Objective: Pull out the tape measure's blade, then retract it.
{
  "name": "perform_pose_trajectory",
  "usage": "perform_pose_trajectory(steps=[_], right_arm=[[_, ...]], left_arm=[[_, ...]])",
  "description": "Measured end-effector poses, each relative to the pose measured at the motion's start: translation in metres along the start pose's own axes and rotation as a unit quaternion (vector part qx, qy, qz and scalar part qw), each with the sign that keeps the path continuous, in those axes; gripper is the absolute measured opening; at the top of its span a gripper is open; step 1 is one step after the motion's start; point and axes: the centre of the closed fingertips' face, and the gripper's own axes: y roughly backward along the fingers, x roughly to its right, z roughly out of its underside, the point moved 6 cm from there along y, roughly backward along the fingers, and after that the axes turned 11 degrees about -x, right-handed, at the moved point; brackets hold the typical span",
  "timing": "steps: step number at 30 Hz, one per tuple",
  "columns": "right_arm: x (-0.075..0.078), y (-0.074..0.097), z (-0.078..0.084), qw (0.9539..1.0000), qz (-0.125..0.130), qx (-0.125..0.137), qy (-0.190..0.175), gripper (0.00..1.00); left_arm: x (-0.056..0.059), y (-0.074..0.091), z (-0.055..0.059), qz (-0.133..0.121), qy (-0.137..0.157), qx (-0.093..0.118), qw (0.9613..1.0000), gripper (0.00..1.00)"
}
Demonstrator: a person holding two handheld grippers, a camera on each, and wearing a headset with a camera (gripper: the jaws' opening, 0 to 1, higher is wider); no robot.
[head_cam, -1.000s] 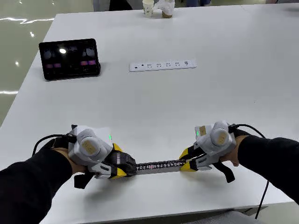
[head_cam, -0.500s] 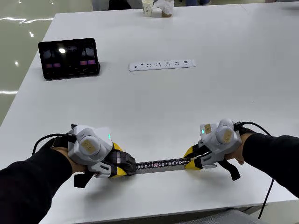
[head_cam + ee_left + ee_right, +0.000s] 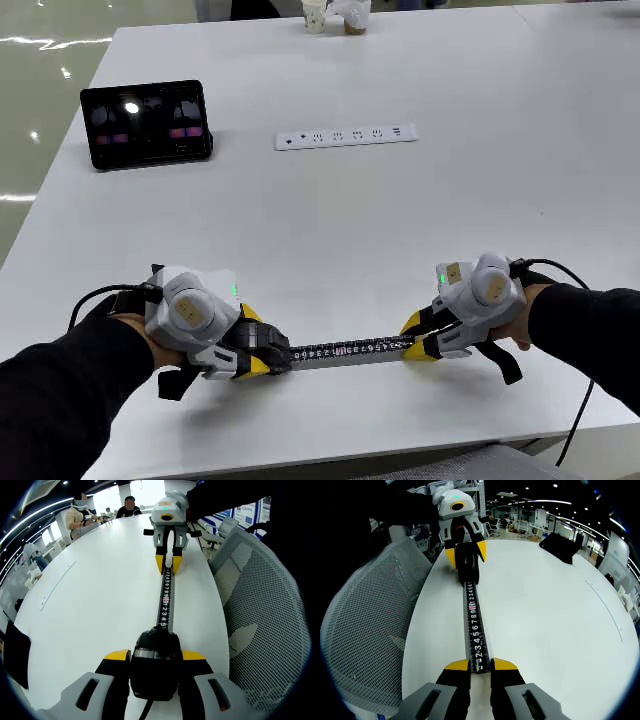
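Head view: the left gripper had its jaws clamped across the dark tape measure case, pinning it near the front edge of the white table. The right gripper stood well apart to the right, jaws pinched on the outer end of the blade, which lay flat along the table between the two (a short run of numerals exposed). A tablet and a power strip lay well clear towards the far side.

Left gripper view: the case sat squarely between the yellow-tipped jaws, gripped on both flanks, with the blade running straight ahead to the other gripper. This hold appeared intended to anchor the case against the pull.

Right gripper view: the jaws were closed on the blade at its near end and lined up with its length, presumably so the pull ran straight and the blade did not kink. Judgement: the pull-out step was in hand, with retraction not yet begun.
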Motion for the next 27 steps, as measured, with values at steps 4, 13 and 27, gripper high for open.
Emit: perform_pose_trajectory(steps=[4, 13, 27], right_arm=[[0.0, 0.002, 0.001, 1.0, 0.0, -0.001, -0.001, 0.11], [0.0, 0.006, 0.007, 1.0, 0.003, -0.006, 0.001, 0.11], [0.003, 0.01, 0.014, 0.9999, 0.005, -0.008, -0.006, 0.11]], left_arm=[[0.0, 0.0, 0.0, 0.0, -0.001, 0.0, 1.0, 0.31], [0.0, 0.001, 0.0, 0.001, -0.002, -0.001, 1.0, 0.31], [0.0, 0.001, 0.0, 0.001, -0.002, -0.001, 1.0, 0.31]])
